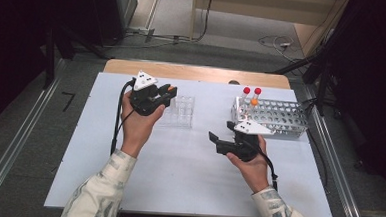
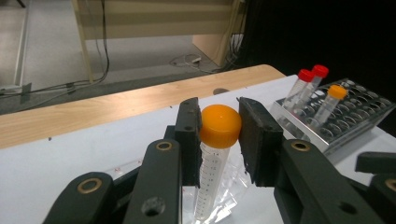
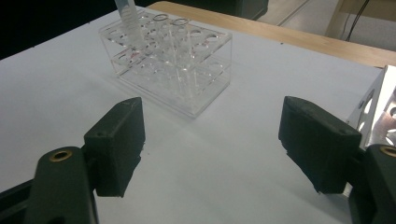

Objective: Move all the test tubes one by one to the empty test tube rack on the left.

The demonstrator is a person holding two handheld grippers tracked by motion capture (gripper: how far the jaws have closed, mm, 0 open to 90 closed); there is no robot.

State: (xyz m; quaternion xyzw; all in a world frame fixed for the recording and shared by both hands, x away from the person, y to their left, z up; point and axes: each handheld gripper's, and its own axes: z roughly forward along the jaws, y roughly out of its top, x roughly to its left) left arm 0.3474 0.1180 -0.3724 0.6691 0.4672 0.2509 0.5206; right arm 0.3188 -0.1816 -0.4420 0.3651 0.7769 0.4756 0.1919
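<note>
The left gripper [image 2: 219, 128] pinches the orange cap of a light, stiff, smooth plastic tube [image 2: 211, 172] between its fingers, hanging over the clear rack [image 1: 179, 111] on the worktop [image 1: 187, 173], best held by that cap, while the right gripper [image 3: 212, 140] stands spread and empty.

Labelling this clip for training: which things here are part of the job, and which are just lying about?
In the job:
left gripper
orange-capped tube
clear rack
metal rack

Lying about:
right gripper, open
cables on the floor
</note>
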